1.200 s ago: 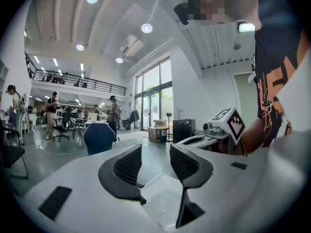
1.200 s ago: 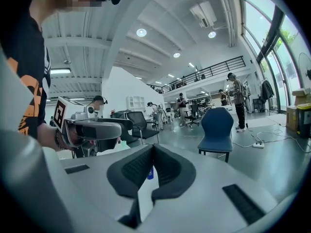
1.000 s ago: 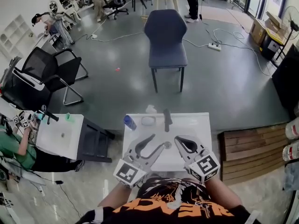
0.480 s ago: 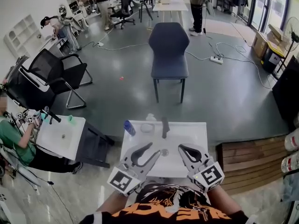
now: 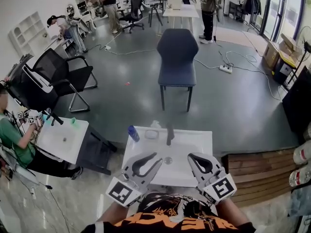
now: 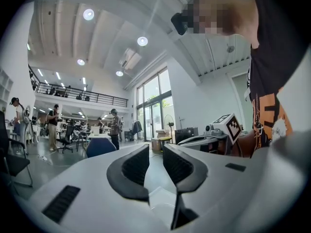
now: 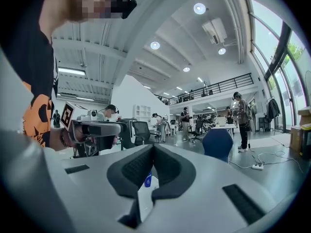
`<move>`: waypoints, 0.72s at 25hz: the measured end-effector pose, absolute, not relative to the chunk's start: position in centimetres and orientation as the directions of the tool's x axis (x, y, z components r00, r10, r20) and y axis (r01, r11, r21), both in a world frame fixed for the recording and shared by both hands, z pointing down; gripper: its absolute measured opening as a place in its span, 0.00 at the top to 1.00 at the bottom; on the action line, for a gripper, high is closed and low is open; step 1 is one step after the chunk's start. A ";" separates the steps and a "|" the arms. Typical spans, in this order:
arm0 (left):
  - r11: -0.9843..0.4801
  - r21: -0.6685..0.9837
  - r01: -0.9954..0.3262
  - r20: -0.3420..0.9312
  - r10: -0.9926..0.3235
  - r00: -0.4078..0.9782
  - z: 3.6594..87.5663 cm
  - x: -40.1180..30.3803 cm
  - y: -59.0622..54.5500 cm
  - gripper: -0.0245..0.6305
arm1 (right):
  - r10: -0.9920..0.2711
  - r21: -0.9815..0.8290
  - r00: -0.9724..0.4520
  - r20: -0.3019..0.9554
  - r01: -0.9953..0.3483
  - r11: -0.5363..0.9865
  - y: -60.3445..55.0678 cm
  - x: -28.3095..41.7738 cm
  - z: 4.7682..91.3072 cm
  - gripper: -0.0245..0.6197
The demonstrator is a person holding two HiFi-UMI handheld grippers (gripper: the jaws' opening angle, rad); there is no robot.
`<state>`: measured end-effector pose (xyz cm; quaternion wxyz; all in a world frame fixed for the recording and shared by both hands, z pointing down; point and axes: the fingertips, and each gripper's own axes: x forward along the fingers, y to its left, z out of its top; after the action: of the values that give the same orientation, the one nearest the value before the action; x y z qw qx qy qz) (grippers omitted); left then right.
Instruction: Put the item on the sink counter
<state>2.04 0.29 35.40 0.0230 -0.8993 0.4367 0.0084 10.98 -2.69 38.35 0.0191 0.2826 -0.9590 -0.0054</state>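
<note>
The white sink counter (image 5: 194,142) lies just in front of me in the head view. On its far rim stand a blue bottle (image 5: 133,133), a pale translucent item (image 5: 152,134) and a black faucet (image 5: 170,134). My left gripper (image 5: 158,158) hovers over the basin's near left. Its jaws are closing with a narrow gap and nothing between them (image 6: 155,152). My right gripper (image 5: 200,164) hangs over the near right edge, shut and empty (image 7: 153,147). The blue bottle (image 7: 147,179) shows below its tips.
A blue chair (image 5: 178,57) stands beyond the sink. A black office chair (image 5: 53,79) and a second white sink (image 5: 63,140) with a seated person are at the left. A wooden pallet (image 5: 257,171) lies to the right. Several people stand far back.
Both grippers have drawn back from over the basin toward my body. The left gripper's jaws have narrowed. The view has tilted up a little.
</note>
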 end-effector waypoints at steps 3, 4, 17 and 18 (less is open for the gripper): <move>-0.600 -0.040 -0.799 -0.018 -0.799 0.601 35.9 1.4 0.4 0.88 | -0.546 0.058 -0.838 0.004 -0.545 0.837 -2.3 11.0 37.7 0.94; -0.593 -0.043 -0.804 -0.010 -0.804 0.594 36.1 1.2 0.5 0.90 | -0.547 0.077 -0.837 -0.013 -0.546 0.834 -2.1 10.9 37.3 0.94; -0.571 -0.046 -0.820 0.021 -0.821 0.571 36.7 1.2 -0.4 0.94 | -0.564 0.054 -0.825 -0.031 -0.565 0.823 -2.1 11.3 37.2 0.94; -0.572 -0.047 -0.819 0.019 -0.820 0.572 36.7 1.2 -0.5 0.94 | -0.564 0.052 -0.825 -0.033 -0.565 0.823 -2.1 11.2 37.2 0.94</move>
<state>1.18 -0.48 36.72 0.0164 -0.8864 0.4622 -0.0191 11.22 -2.14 37.15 -0.0081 0.2958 -0.9547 -0.0299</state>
